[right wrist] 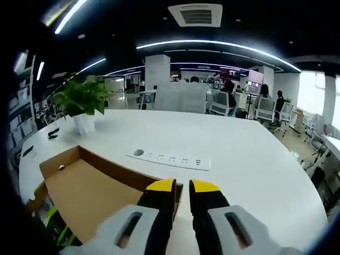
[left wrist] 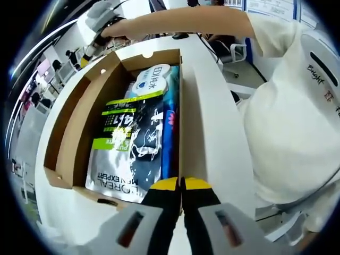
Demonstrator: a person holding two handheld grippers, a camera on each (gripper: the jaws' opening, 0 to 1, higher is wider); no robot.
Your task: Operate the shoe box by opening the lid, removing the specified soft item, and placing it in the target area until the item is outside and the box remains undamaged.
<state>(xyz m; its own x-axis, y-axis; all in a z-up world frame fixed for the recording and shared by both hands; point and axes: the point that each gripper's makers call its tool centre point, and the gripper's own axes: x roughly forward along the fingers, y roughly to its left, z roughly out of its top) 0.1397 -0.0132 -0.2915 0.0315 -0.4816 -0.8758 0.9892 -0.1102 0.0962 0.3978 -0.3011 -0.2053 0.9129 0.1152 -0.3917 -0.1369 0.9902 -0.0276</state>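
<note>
An open cardboard shoe box point(left wrist: 187, 122) lies on the white table point(left wrist: 218, 133). Inside it are soft pouches: a black and green L'Oreal pouch point(left wrist: 127, 149), a blue one point(left wrist: 170, 133) and a white and blue one point(left wrist: 154, 77). My left gripper point(left wrist: 181, 184) is shut, its yellow tips meeting over the box's near right corner. The lid point(left wrist: 66, 127) stands raised along the left side. At the box's far left corner a hand holds my right gripper point(left wrist: 98, 26). In the right gripper view, my right gripper point(right wrist: 183, 187) is pinched on the edge of the lid point(right wrist: 85, 199).
A white power strip point(right wrist: 170, 158) lies on the table beyond the lid. At the far left a potted plant point(right wrist: 82, 106) stands with a small black object point(right wrist: 52, 134) near it. A person in a white shirt point(left wrist: 297, 122) stands close on the right. Office chairs line the far edge.
</note>
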